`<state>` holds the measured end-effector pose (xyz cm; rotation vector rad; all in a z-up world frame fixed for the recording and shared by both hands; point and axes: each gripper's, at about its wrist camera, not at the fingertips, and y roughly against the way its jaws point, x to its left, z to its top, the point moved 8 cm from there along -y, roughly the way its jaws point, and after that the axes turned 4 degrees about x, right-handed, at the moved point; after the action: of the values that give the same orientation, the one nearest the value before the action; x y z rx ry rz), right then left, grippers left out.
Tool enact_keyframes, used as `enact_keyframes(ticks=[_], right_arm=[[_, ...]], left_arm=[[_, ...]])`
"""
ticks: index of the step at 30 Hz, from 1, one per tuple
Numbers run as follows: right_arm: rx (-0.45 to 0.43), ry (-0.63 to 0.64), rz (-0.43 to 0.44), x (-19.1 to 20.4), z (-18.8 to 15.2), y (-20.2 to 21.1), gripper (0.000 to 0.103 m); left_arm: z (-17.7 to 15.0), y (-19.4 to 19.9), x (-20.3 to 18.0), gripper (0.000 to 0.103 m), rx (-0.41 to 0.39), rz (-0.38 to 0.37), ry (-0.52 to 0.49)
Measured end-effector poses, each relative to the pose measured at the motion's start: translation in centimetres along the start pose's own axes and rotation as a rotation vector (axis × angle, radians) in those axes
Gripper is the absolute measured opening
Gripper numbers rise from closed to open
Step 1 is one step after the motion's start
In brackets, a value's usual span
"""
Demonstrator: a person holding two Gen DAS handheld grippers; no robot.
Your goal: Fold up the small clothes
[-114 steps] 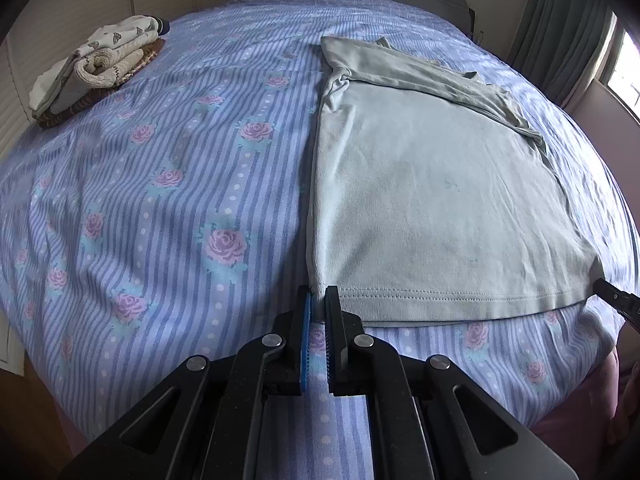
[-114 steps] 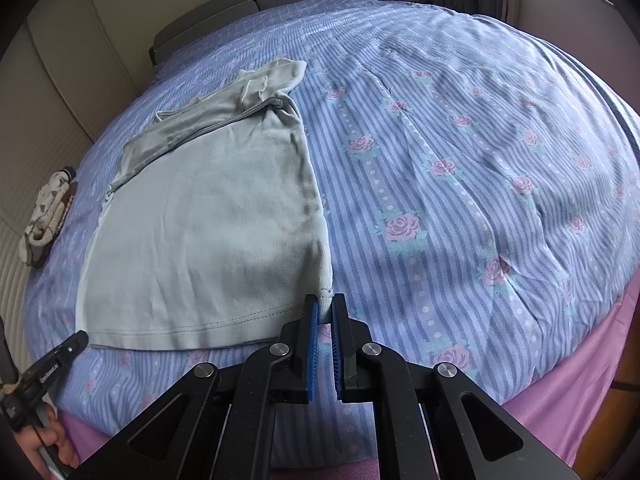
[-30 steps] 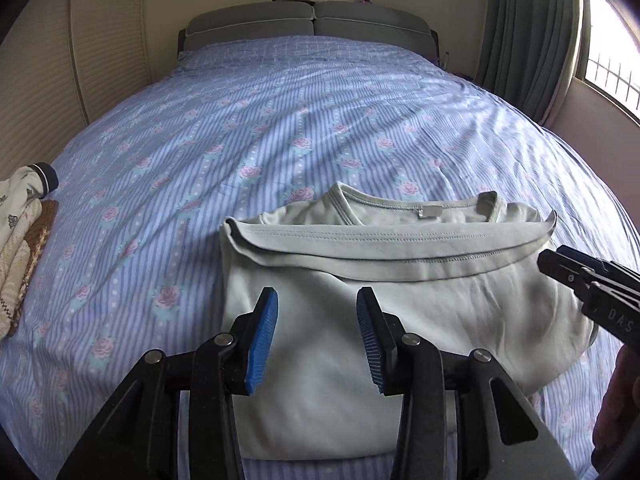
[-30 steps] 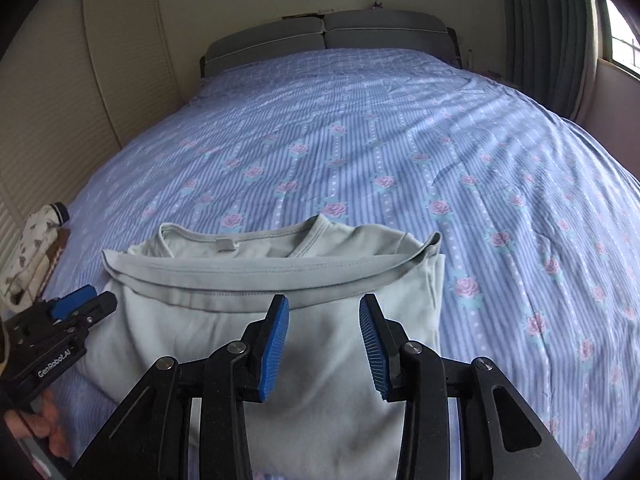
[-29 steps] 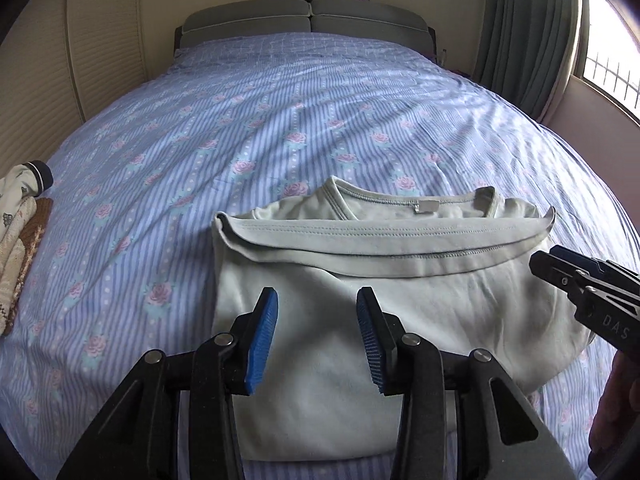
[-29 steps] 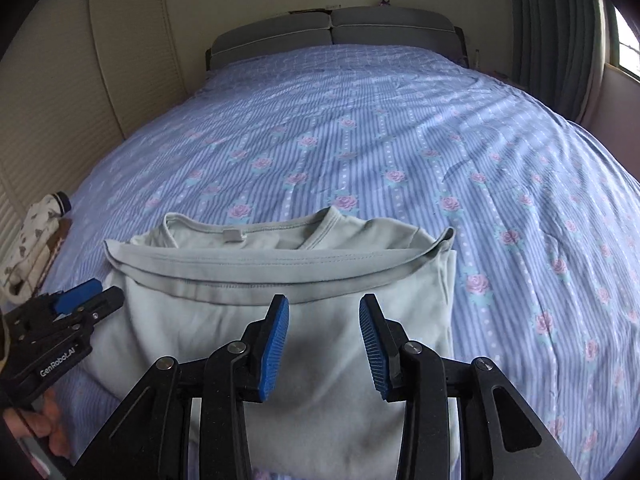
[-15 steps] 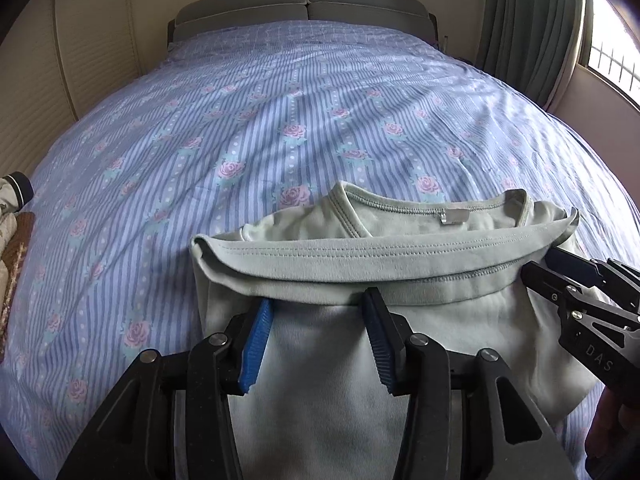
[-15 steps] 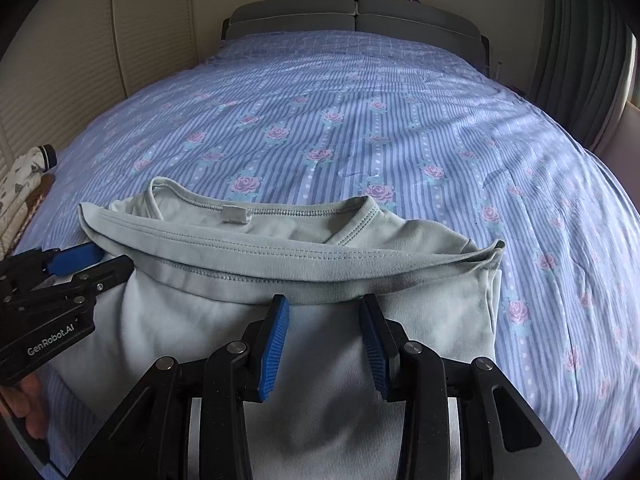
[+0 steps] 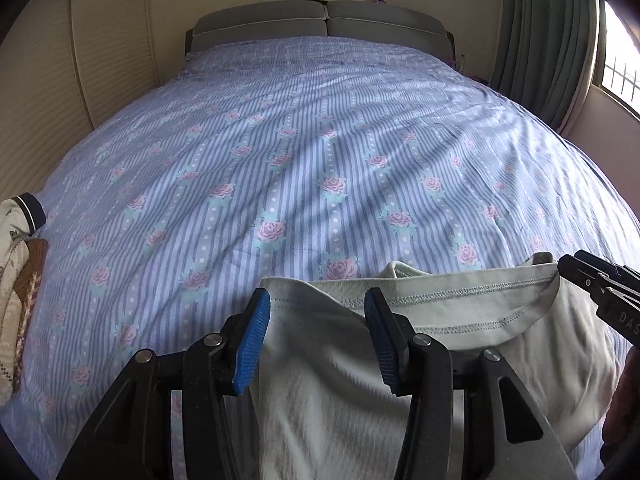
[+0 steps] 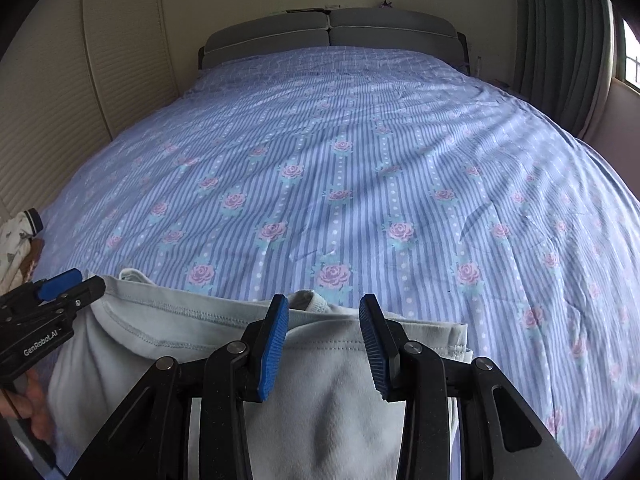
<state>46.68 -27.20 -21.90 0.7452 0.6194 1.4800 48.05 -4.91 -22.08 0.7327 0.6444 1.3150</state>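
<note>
Lying folded at the near edge of the bed, the pale grey-green cotton T-shirt [image 9: 340, 380] rests on a lilac-blue striped bedspread printed with pink roses [image 9: 320, 168], its stitched hem doubled back over the body and the ribbed neckline just showing past that fold. The left gripper [image 9: 316, 336], a black frame with blue ribbed pads, hangs above the shirt's left part with its jaws spread apart; shirt fabric shows in the gap between the pads, but neither pad presses on it, so nothing is grasped. The right gripper [image 10: 324, 340], of the same build, hangs over the shirt's right part, its jaws likewise parted and released, the folded hem and neckline showing between them without being pinched. In the left wrist view the right gripper's tip comes in from the right side, just beside the shirt's folded hem. In the right wrist view the left gripper shows at the left side, with the fingers of a hand [image 10: 36, 412] wrapped on its handle.

At the left edge of the bed sits a small stack of folded clothes [image 9: 18, 280], cream printed fabric with a dark-banded cuff on top of brown patterned knit, well apart from the shirt. A grey padded headboard [image 9: 320, 24] closes the far edge, and dark green curtains [image 9: 548, 40] hang beyond the far right corner beside a bright window [image 9: 620, 72].
</note>
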Motion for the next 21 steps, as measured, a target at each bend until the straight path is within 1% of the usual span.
enact_keyframes(ticks=[4, 8, 10, 16, 18, 21], right_arm=[[0.016, -0.023, 0.078, 0.7, -1.8, 1.4, 0.038], [0.060, -0.111, 0.175, 1.6, -3.5, 1.7, 0.038], [0.069, -0.151, 0.205, 2.1, -3.7, 1.6, 0.038], [0.087, -0.244, 0.258, 3.1, -2.8, 0.6, 0.038], [0.102, -0.280, 0.260, 3.1, -2.4, 0.0, 0.038], [0.136, -0.318, 0.238, 2.9, -2.3, -1.2, 0.037]], left_arm=[[-1.5, 1.4, -0.6, 0.048, 0.005, -0.022, -0.004], [-2.6, 2.2, -0.8, 0.048, 0.003, -0.012, -0.001], [-2.8, 2.5, -0.5, 0.049, -0.008, -0.003, 0.017], [-2.9, 2.1, -0.3, 0.049, -0.024, -0.017, 0.075], [-2.7, 1.8, -0.3, 0.049, -0.026, -0.021, 0.075], [-2.4, 1.7, 0.2, 0.049, -0.037, -0.009, 0.081]])
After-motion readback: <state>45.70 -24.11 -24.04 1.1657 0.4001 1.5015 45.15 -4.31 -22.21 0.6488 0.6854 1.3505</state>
